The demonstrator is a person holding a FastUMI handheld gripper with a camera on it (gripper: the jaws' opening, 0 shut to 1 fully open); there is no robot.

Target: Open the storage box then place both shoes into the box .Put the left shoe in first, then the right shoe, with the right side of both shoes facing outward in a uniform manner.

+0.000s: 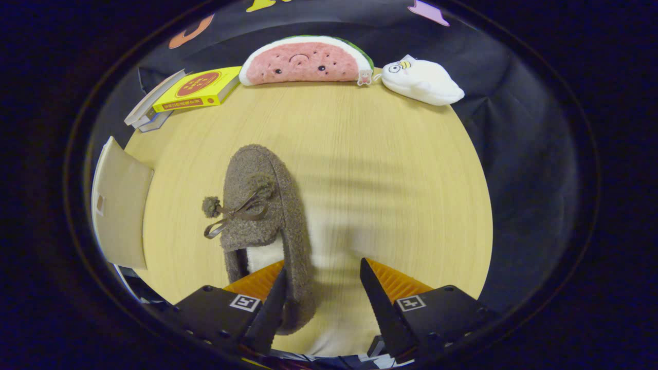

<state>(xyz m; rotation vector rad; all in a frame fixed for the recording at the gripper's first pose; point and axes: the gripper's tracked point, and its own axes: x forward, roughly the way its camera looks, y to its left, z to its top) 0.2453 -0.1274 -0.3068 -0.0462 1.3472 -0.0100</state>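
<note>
Gripper [321,288] fingers spread wide, pinching nothing. Brown fuzzy shoe [264,226] lies on the wooden table [390,169]; its heel wall sits against the left finger (contact unclear). Heel end partly hidden behind that finger.

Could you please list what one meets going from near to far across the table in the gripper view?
Hand-held gripper, open over the heel of the brown fuzzy shoe → bare table → watermelon plush at the far edge.
</note>
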